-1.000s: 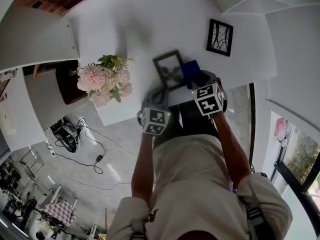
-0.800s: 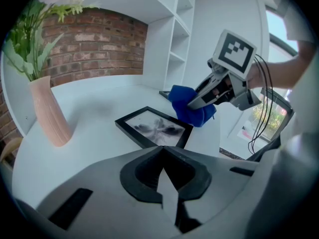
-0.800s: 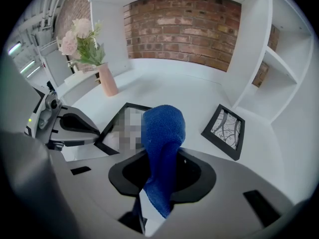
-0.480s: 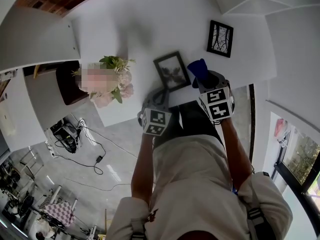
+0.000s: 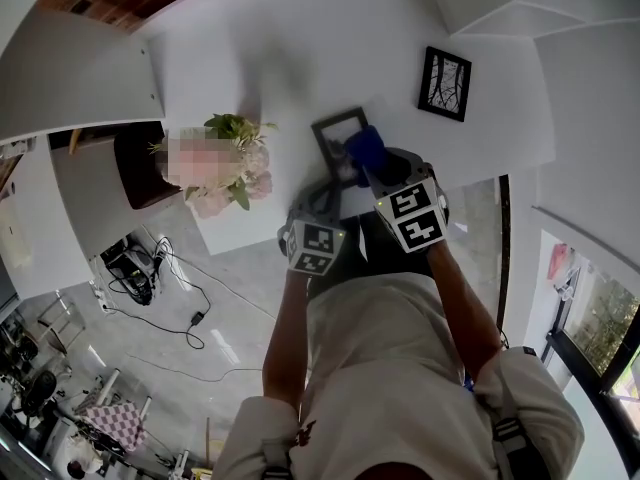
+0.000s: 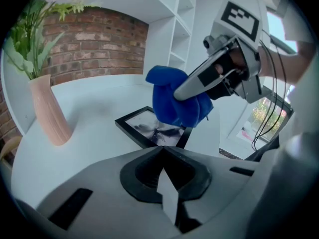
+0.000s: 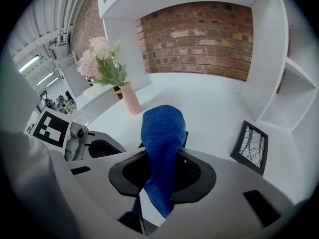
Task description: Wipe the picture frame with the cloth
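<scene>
A black picture frame [image 5: 334, 128] [image 6: 144, 128] with a dark print lies flat on the white table [image 5: 270, 58]. My right gripper [image 5: 380, 165] [image 7: 160, 151] is shut on a blue cloth [image 5: 364, 148] [image 7: 162, 133] [image 6: 177, 101]. The bunched cloth hangs over the frame's right side and seems to touch it. In the right gripper view the cloth hides most of the frame. My left gripper [image 5: 322, 192] [image 6: 162, 151] sits at the frame's near edge, jaws shut with nothing between them.
A pink vase [image 6: 47, 116] of flowers [image 5: 235, 153] stands left of the frame. A second black-framed picture [image 5: 444, 82] [image 7: 251, 147] lies at the right. White shelves [image 7: 294, 83] and a brick wall [image 7: 199, 34] lie beyond. The table edge [image 5: 300, 218] is close to me.
Half a second ago my right gripper held the cloth to the right of the frame. It has swung left, so the cloth is over the frame again. The left gripper stayed put.
</scene>
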`<state>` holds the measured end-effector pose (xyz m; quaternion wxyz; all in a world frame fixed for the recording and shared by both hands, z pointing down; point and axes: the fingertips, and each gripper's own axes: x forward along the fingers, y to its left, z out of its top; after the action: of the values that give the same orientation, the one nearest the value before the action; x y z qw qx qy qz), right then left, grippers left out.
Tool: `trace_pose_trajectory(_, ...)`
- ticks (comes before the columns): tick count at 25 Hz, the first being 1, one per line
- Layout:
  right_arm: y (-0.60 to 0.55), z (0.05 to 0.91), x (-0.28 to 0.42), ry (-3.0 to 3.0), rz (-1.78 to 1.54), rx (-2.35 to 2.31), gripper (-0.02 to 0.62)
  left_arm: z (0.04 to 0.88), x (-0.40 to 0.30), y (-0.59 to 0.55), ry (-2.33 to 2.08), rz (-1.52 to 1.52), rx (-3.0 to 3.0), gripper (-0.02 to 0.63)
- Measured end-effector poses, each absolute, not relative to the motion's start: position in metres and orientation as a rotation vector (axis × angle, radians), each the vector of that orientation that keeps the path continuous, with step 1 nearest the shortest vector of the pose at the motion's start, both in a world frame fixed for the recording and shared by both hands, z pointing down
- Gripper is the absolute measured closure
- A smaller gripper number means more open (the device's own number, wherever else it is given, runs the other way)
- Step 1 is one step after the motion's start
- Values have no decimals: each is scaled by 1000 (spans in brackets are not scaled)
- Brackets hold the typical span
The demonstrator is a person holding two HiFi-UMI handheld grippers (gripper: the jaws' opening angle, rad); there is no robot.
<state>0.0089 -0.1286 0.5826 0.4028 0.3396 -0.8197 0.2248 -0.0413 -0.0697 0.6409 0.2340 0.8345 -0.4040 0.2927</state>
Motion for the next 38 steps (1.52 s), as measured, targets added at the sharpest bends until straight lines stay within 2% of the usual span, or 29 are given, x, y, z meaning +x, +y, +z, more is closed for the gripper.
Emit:
trace_pose_trajectory(20,-135,622,-48,-2122,640,731,488,640,-41,-70,-1122,788,2278,603)
trace_pose_trajectory(38,-139,648,-48,-2110,551,703,488,641,-41,-69,-1137,792,2266,603)
